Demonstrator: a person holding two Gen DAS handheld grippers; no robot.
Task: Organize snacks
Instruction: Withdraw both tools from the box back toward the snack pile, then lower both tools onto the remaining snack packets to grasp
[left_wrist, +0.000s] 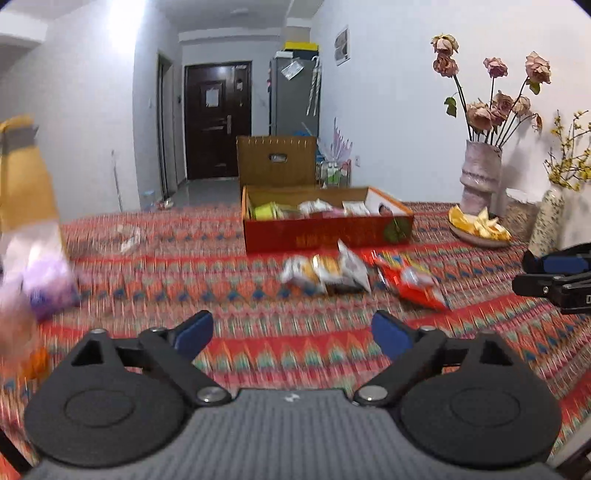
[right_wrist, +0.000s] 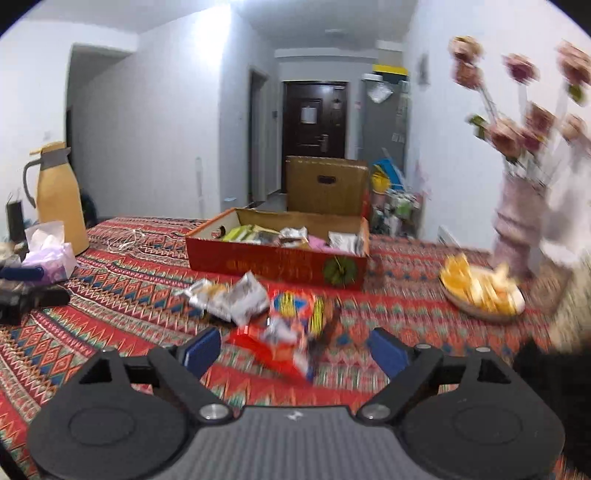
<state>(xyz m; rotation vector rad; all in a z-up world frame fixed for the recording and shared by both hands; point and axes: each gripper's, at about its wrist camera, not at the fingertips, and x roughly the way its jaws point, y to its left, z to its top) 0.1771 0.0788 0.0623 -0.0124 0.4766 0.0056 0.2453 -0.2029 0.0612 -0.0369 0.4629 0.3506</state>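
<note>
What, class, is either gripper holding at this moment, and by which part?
Nothing. The left gripper and right gripper both stand open and empty above the tablecloth; the snack packets lie loose before the red box.

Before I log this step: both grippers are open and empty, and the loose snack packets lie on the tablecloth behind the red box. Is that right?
Not quite. The left gripper and right gripper are open and empty, but the loose snack packets lie on the tablecloth in front of the red box, on the grippers' side. The right wrist view shows it.
</note>
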